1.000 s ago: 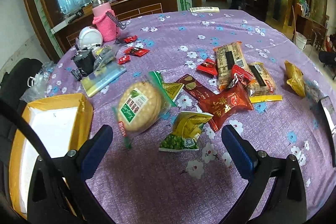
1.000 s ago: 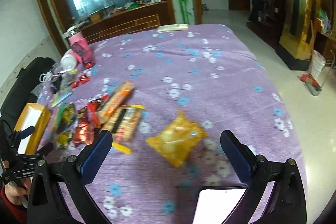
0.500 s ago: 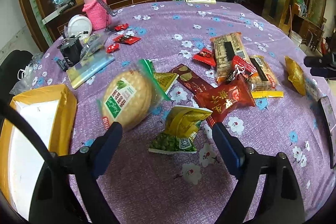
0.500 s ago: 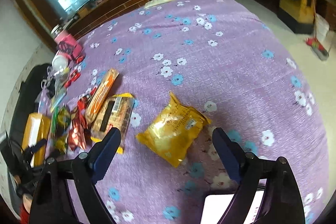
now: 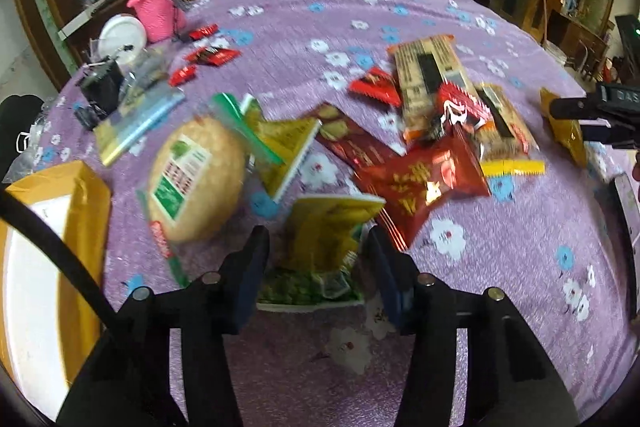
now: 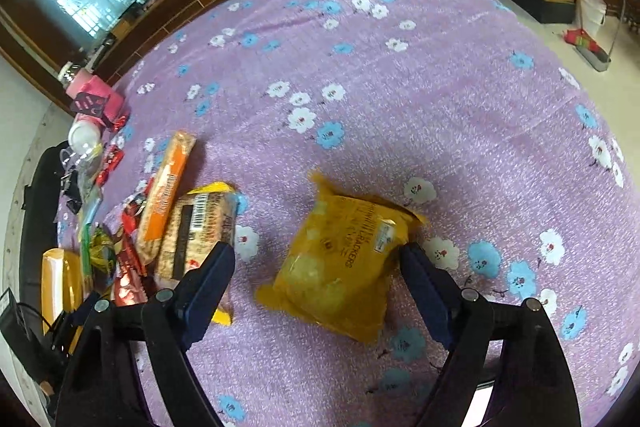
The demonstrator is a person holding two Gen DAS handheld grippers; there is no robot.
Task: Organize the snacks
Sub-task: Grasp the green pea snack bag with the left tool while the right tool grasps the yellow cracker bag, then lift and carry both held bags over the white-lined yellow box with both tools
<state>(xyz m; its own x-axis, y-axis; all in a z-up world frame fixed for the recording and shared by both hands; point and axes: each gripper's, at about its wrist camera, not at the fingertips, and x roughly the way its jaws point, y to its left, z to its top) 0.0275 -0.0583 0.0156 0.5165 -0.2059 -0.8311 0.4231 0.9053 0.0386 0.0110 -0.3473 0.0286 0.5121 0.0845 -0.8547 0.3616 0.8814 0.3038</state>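
Left gripper straddling green pack, fingers just beside it, grip unclear. Right gripper spread wide around yellow pack.

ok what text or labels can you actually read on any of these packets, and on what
"CRACKERS": on the yellow cracker packet between the right gripper fingers; its other print is too small.
"DAS": partly cut off, on the black device at the right edge of the left wrist view.
Red packet: gold Chinese characters, too blurred.
Round biscuit pack: green label, blurred.
Barcoded biscuit pack: digits unreadable.
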